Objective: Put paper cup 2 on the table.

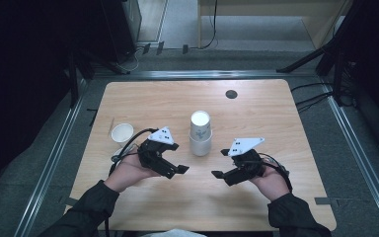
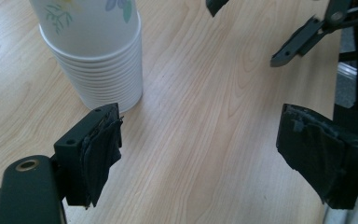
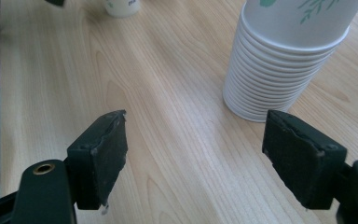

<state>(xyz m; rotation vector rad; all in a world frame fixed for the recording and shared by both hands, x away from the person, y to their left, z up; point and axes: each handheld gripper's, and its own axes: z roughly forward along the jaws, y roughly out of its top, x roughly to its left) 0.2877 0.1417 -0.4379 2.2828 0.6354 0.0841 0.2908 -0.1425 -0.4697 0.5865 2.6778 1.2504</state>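
Dark room all around, grey carpet, metal rails framing a light wooden table [image 1: 256, 106] that takes up most of the high view. Only other thing on its far side is a small dark round spot [image 1: 231, 94] at about 1 o'clock from the table's middle.

Next biggest: the person's two forearms in dark sleeves coming in from 6 o'clock, one hand on each tool.

Dead centre sits the stack of paper cups [image 1: 200, 133], white with a little leaf print, upside down, rims on the wood. Lots of nested rims show in both gripper views, so it's a tall stack, and my guess is it's parked in the middle so either hand can get at it.

Left gripper [image 1: 176, 167] is at roughly 8 o'clock from the stack, near it but not touching. Its jaws are apart with nothing but bare wood between the pads, and the stack sits just off its left pad in the left gripper view. Right gripper [image 1: 221, 164] mirrors it at about 4 o'clock, jaws also spread and empty, stack near its right pad. Looks like both are lined up to close in on the stack from either side, maybe one to steady and one to peel a cup off.

Smallest: a single cup [image 1: 122, 132] standing upright, mouth up, at 9 o'clock from the stack, well apart. Probably one already separated.
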